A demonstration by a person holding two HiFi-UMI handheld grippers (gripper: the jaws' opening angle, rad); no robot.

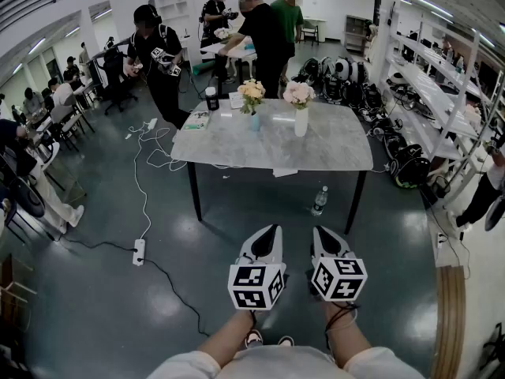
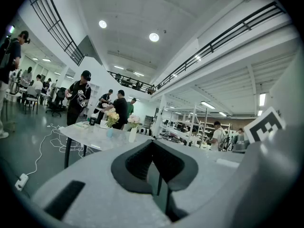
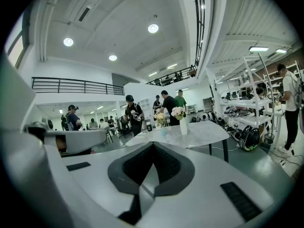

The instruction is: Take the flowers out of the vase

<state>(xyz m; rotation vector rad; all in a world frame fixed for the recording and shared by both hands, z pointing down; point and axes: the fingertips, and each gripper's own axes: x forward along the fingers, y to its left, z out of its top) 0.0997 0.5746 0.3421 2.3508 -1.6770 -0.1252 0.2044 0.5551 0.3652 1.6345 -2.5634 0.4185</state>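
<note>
Low in front of the person, the left tongs (image 1: 274, 230) and the right tongs (image 1: 317, 231) are both clenched with nothing in them. They point toward the table (image 1: 316, 148), which is well apart from them. On it stand a white vase (image 1: 301, 121) with pink flowers (image 1: 298, 93) and, near it, a blue vase (image 1: 254, 121) with yellow flowers (image 1: 252, 91). I think the main danger is tipping: if stems are pulled sideways while nothing steadies the vase, it may fall. A bottle (image 1: 319, 201) and a cable (image 1: 142, 181) on the floor beside the table could also catch a foot.
</note>
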